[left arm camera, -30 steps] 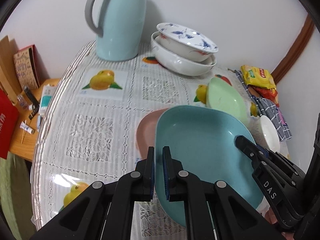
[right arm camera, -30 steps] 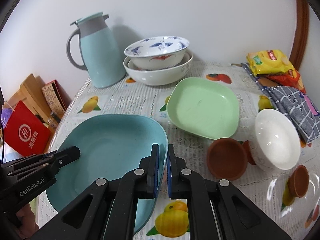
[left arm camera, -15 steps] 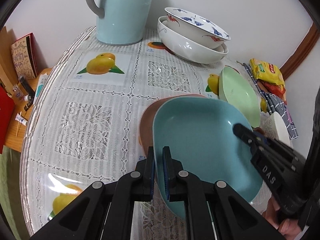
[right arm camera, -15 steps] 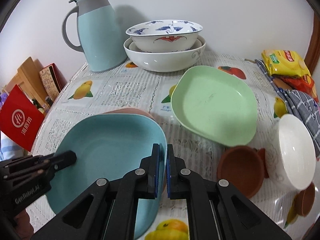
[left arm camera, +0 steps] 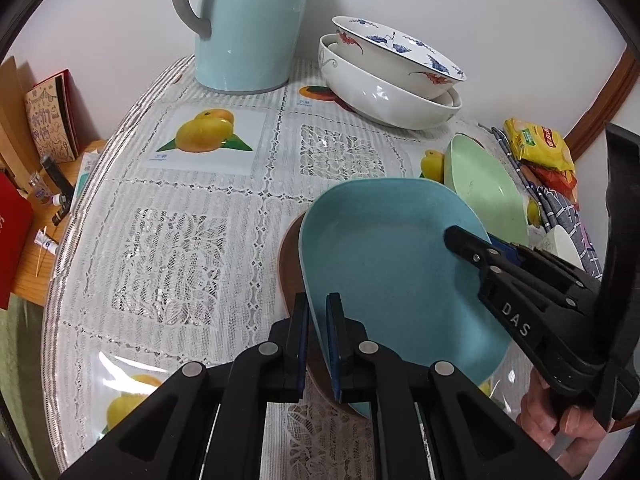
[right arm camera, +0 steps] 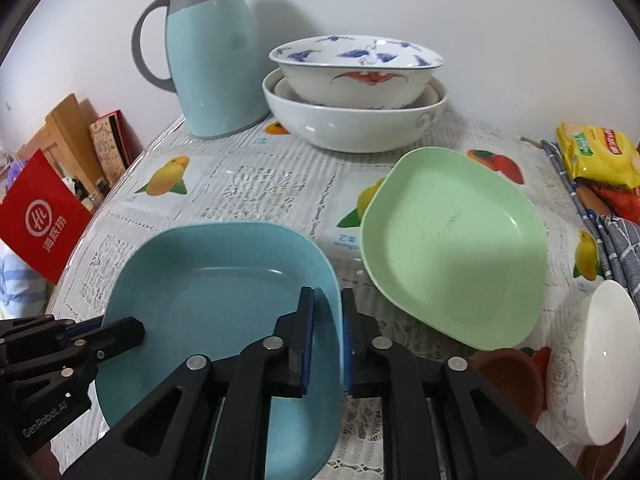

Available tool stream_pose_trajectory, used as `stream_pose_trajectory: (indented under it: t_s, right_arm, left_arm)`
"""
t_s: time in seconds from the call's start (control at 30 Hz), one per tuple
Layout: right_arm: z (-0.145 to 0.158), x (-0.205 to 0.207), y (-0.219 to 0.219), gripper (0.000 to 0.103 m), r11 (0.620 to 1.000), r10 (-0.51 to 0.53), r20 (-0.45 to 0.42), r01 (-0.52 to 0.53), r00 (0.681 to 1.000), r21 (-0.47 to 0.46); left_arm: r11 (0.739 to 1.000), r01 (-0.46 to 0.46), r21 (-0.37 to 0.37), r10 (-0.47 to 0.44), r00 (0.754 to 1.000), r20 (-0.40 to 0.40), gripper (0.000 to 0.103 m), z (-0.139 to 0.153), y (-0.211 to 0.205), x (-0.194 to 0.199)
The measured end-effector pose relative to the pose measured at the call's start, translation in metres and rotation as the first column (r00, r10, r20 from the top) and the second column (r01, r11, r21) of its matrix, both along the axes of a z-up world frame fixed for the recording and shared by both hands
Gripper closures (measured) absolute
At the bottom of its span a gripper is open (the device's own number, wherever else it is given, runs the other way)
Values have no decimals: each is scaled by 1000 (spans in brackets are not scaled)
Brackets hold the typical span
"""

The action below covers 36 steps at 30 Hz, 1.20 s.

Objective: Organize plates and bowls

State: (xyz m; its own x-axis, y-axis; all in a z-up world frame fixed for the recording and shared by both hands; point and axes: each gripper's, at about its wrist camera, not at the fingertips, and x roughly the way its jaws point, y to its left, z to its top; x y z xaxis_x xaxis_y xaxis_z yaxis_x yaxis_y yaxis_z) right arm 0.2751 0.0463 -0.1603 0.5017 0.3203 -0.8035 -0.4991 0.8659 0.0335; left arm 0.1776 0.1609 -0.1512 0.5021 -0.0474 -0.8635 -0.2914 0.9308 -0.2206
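Note:
A teal plate [left arm camera: 384,264] lies on top of a brown plate [left arm camera: 290,256] on the table; it also shows in the right wrist view [right arm camera: 224,312]. My left gripper [left arm camera: 317,310] straddles its left rim, jaws slightly parted. My right gripper [right arm camera: 326,304] straddles the opposite rim, jaws slightly parted too. A green plate [right arm camera: 452,240] lies to the right. Two stacked white bowls [right arm camera: 352,92] stand at the back.
A teal thermos jug [right arm camera: 212,56] stands at the back left. A white bowl [right arm camera: 596,364] and small brown dishes [right arm camera: 508,376] sit at the right. Snack packets [right arm camera: 596,152] and a checked cloth [right arm camera: 616,240] lie at the far right. The table edge [left arm camera: 56,280] drops off on the left.
The teal plate has come down onto the brown plate, now almost covering it. Both grippers' jaws have parted slightly around its rim.

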Motion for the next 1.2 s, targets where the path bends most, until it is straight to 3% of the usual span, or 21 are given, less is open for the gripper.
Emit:
stream_pose_trajectory:
  t_s: [0.1, 0.17, 0.2, 0.27, 0.33, 0.63, 0.77, 1.03, 1.2]
  right_arm:
    - [1, -3, 1, 81, 1000, 14, 8, -14, 1000, -1]
    - [5, -7, -1, 70, 1000, 5, 23, -5, 1000, 8]
    - [8, -8, -2, 60, 1000, -4, 36, 4, 999, 12]
    - [15, -13, -5, 54, 1000, -17, 64, 15, 998, 25]
    - [23, -19, -7, 54, 999, -21, 77, 19, 997, 29]
    - [54, -63, -30, 53, 997, -59, 115, 52, 992, 57]
    - [68, -85, -49, 45, 993, -101, 130, 92, 986, 69]
    - [95, -128, -99, 45, 976, -216, 197, 210, 956, 48]
    - [106, -142, -129, 45, 961, -275, 203, 258, 940, 103]
  left_arm:
    - [1000, 8, 1, -8, 1000, -2, 92, 2, -1, -3]
    - [1000, 10, 1, -10, 1000, -3, 91, 4, -2, -6]
    - [1000, 18, 4, -18, 1000, -2, 88, 6, -4, -9]
    - [999, 23, 22, -23, 1000, 6, 75, 12, -7, -14]
    - [999, 22, 46, -24, 999, 27, 53, 18, -9, -21]
    - [997, 31, 70, -39, 993, 110, 52, 52, -19, -52]
    - [996, 42, 83, -55, 986, 156, 52, 69, -33, -63]
    - [987, 98, 129, -126, 964, 233, 52, 100, -69, -74]
    - [980, 113, 164, -156, 949, 273, 52, 115, -91, -81]
